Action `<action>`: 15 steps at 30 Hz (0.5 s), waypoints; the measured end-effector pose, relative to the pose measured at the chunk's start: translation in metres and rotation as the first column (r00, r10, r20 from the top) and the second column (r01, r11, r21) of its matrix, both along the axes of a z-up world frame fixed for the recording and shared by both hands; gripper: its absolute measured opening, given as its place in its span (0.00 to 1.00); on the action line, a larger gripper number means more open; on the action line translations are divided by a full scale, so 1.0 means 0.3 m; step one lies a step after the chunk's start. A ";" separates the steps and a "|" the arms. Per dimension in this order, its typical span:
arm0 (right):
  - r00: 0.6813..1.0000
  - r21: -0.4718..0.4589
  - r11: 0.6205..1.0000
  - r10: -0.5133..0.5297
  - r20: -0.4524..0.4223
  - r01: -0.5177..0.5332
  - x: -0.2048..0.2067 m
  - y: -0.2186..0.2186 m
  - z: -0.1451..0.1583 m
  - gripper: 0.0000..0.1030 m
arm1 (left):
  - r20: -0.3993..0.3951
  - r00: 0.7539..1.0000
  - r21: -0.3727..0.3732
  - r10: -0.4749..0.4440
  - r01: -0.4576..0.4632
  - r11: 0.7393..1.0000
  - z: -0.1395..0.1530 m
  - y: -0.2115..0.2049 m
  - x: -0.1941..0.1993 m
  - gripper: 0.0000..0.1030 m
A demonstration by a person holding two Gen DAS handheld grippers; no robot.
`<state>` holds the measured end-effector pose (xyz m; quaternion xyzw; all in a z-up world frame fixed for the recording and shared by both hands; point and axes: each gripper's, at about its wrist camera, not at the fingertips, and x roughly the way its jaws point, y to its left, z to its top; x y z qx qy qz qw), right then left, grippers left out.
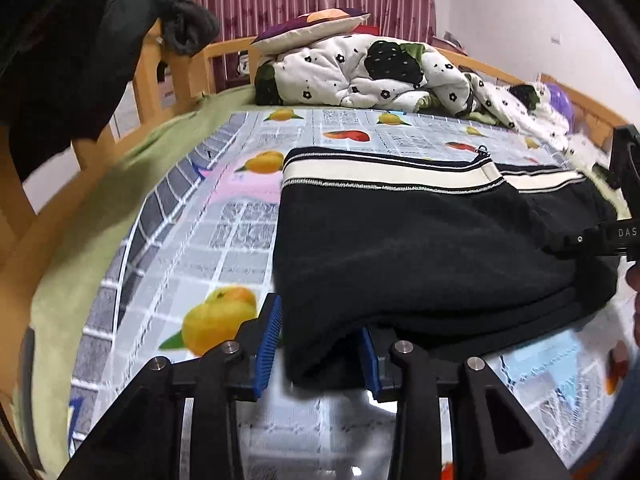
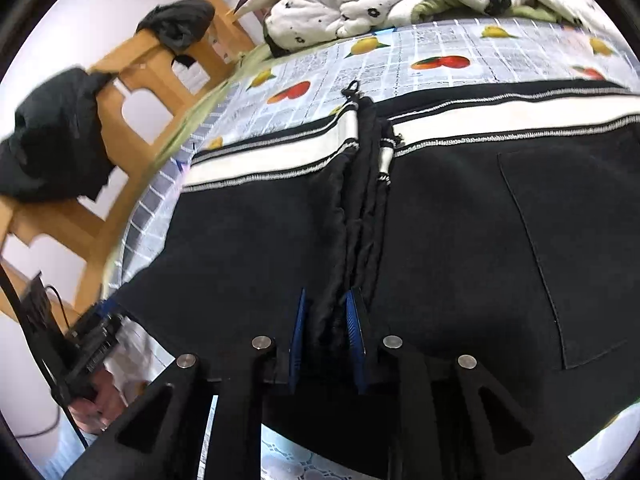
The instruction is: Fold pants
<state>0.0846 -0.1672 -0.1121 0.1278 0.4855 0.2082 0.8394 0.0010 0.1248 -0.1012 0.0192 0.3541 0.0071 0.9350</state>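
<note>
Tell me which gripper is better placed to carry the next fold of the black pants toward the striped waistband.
Probably the left gripper: it straddles the free folded corner of the pants, with open cloth ahead. The right gripper pinches a bunched ridge mid-garment, well short of the waistband.
</note>
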 end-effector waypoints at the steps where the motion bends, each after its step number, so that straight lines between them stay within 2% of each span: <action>1: 1.000 0.000 1.000 -0.008 -0.012 0.008 0.003 -0.004 -0.012 0.18 | 0.004 1.000 0.012 0.002 -0.002 1.000 0.001 -0.004 -0.002 0.18; 2: 1.000 0.001 1.000 -0.010 -0.022 0.010 0.004 -0.006 -0.025 0.16 | 0.018 1.000 0.012 0.009 -0.009 1.000 0.007 0.005 -0.012 0.13; 5: 1.000 0.018 1.000 0.022 0.022 -0.022 -0.029 -0.007 0.016 0.13 | 0.020 1.000 -0.089 0.021 -0.019 0.996 0.018 0.081 -0.035 0.12; 6: 0.998 0.024 0.999 0.042 0.042 -0.043 -0.042 -0.002 0.031 0.13 | -0.003 1.000 -0.083 0.027 -0.027 0.996 -0.002 0.092 -0.033 0.12; 8: 0.996 -0.029 0.996 0.081 0.040 -0.079 -0.055 0.034 0.018 0.13 | -0.041 0.999 -0.068 0.022 -0.025 0.997 -0.042 0.085 -0.025 0.12; 10: 0.997 -0.078 0.994 0.074 0.031 -0.071 -0.055 0.059 -0.022 0.16 | -0.039 0.999 -0.030 0.023 -0.024 0.999 -0.044 0.060 -0.025 0.17; 11: 0.997 -0.071 0.995 0.066 0.036 -0.063 -0.054 0.057 -0.025 0.21 | -0.041 0.999 -0.011 0.018 -0.018 1.000 -0.038 0.047 -0.023 0.22; 13: 0.998 -0.043 0.997 0.065 0.015 -0.064 -0.039 0.051 -0.008 0.23 | -0.055 0.998 0.035 0.033 -0.031 0.999 -0.037 0.017 -0.002 0.56; 15: 0.998 -0.016 0.999 0.045 0.032 -0.045 -0.029 0.034 0.011 0.23 | -0.053 0.997 0.067 0.052 -0.049 0.997 -0.045 -0.010 0.029 0.57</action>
